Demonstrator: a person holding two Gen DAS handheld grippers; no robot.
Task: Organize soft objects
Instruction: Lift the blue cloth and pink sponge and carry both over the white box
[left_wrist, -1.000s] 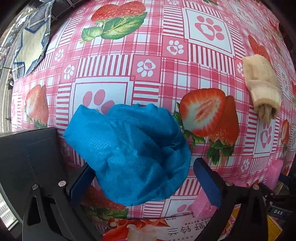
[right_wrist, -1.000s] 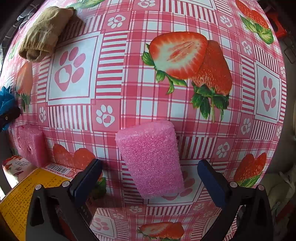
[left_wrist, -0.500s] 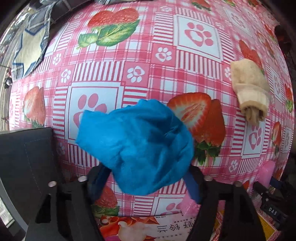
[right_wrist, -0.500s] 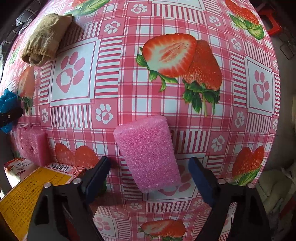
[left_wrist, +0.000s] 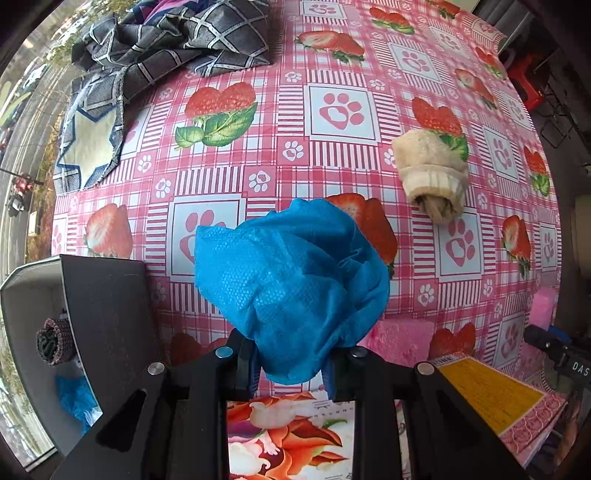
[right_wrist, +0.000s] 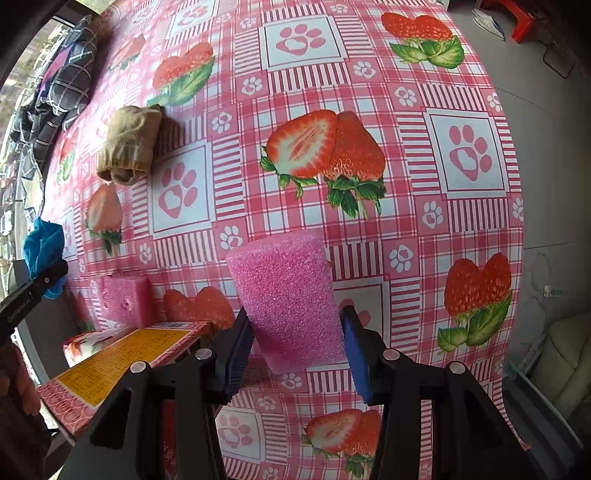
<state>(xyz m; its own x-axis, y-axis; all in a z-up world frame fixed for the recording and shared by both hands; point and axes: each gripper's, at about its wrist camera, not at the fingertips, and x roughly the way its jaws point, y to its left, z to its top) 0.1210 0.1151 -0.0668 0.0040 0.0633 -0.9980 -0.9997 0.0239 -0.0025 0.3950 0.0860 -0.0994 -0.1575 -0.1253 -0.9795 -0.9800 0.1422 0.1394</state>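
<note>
My left gripper (left_wrist: 290, 365) is shut on a crumpled blue cloth (left_wrist: 291, 280) and holds it above the strawberry tablecloth. My right gripper (right_wrist: 295, 345) is shut on a pink foam block (right_wrist: 288, 295) and holds it lifted off the table. The blue cloth also shows at the left edge of the right wrist view (right_wrist: 44, 243). A rolled tan sock (left_wrist: 432, 173) lies on the table beyond the left gripper, and shows in the right wrist view (right_wrist: 129, 146). A second pink foam block (right_wrist: 125, 301) rests on the table near a box.
A dark open bin (left_wrist: 33, 317) at the left holds a rolled dark sock (left_wrist: 55, 341) and a blue cloth (left_wrist: 75, 397). A yellow and red box (right_wrist: 122, 354) lies at the near edge. Dark checked fabric (left_wrist: 166, 40) is heaped at the far left.
Both grippers have closed: the left on the blue cloth, the right on the pink foam block. Both have lifted and pulled back, so more of the table shows.
</note>
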